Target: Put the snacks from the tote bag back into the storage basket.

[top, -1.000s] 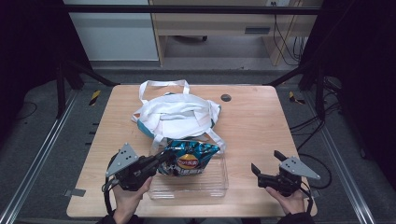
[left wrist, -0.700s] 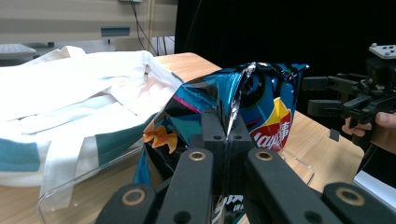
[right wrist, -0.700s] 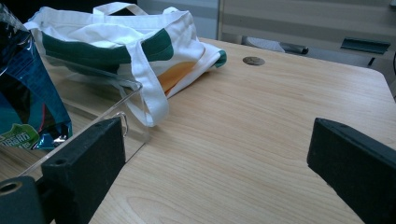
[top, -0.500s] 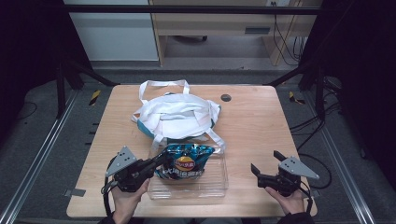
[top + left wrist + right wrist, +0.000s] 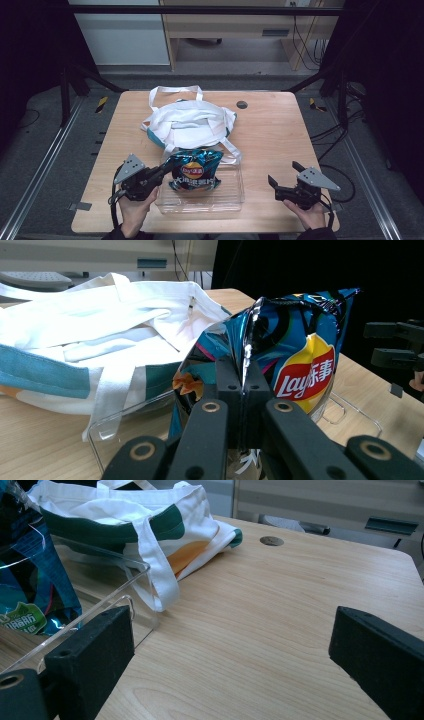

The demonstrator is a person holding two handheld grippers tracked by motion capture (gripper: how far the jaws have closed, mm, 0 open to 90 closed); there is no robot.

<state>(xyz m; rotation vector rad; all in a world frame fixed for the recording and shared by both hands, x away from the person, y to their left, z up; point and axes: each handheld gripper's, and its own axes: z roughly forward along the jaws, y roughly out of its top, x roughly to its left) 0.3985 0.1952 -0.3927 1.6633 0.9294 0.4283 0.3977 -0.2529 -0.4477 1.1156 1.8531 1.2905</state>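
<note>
The left gripper [image 5: 161,172] is clamped on the edge of the chip bag [image 5: 194,170], held over the clear tray [image 5: 227,200] at the table's [image 5: 270,130] six o'clock — the white tote bag [image 5: 187,122] lies just beyond, toward twelve. The right gripper [image 5: 272,181], at four o'clock, gapes wide — nothing between its jaws

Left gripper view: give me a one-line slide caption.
Left tool shut on the edge of a blue Lay's chip bag above a clear plastic tray, white tote bag behind.
</note>
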